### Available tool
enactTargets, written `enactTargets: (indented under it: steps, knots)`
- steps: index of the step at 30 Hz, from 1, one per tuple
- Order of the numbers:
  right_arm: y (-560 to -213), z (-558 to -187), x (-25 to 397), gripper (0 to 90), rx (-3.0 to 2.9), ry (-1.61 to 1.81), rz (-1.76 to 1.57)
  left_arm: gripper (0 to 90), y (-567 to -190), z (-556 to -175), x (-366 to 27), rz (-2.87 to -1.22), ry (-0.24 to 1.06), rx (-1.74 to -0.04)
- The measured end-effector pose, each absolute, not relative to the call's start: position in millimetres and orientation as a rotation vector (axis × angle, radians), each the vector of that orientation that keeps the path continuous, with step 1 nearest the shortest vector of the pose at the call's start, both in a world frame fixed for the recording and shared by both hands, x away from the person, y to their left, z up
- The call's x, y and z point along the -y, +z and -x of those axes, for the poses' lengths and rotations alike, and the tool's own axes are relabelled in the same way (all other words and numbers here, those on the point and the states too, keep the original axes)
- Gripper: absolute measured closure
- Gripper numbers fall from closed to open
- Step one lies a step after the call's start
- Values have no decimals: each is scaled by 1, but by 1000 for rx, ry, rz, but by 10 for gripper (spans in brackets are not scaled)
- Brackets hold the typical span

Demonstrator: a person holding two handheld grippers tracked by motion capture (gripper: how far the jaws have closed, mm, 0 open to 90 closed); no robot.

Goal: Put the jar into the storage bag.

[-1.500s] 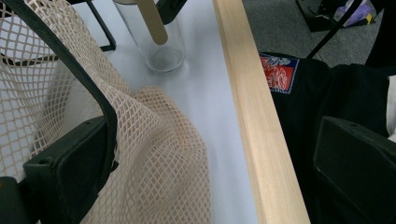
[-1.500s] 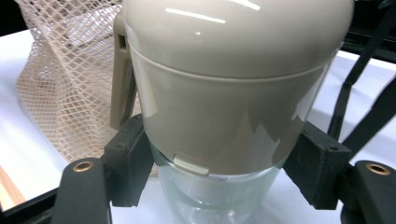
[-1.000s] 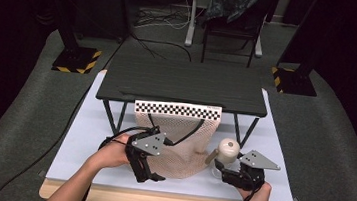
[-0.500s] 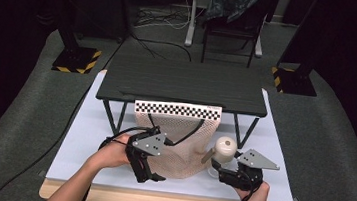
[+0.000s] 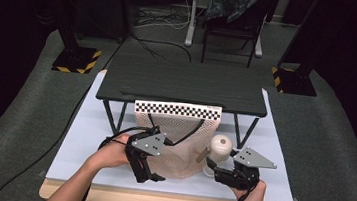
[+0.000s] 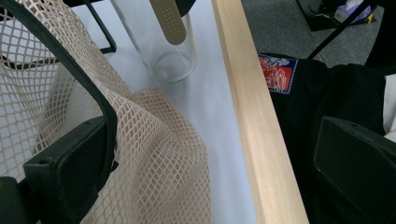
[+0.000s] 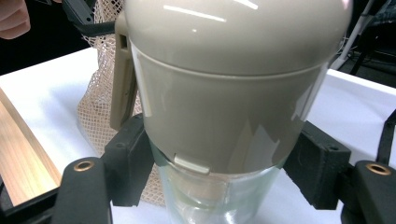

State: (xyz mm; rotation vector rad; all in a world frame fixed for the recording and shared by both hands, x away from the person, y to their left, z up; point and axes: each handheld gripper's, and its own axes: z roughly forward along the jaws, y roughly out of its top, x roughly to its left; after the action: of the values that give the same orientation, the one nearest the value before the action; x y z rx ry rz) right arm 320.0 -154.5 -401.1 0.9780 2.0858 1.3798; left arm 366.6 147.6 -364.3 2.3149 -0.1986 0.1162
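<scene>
The right gripper (image 5: 219, 171), at 5 o'clock on the white table (image 5: 281, 156), grasps a clear bottle (image 7: 210, 196) with a beige cap (image 7: 224, 79) between its 2 jaws. The left gripper (image 5: 146, 170), at 7 o'clock, is released, jaws apart, 1 against the mesh bag (image 5: 177, 140) and its black strap (image 6: 88, 79).

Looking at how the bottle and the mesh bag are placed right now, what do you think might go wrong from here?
The right claw straddles the clear bottle just under its beige lid; a grip on smooth glass might slip. The bottle stands near the table edge, so a nudge could tip it off. The left claw could snag the bag's black strap or the mesh bag.
</scene>
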Motion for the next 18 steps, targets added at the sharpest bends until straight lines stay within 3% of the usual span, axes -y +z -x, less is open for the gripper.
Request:
enactTargets:
  steps: [18]
  knots:
    - [-395, -326, 145, 292, -2094, 1384, -996, 0, -364, -368, -148, -2310, 106, 205]
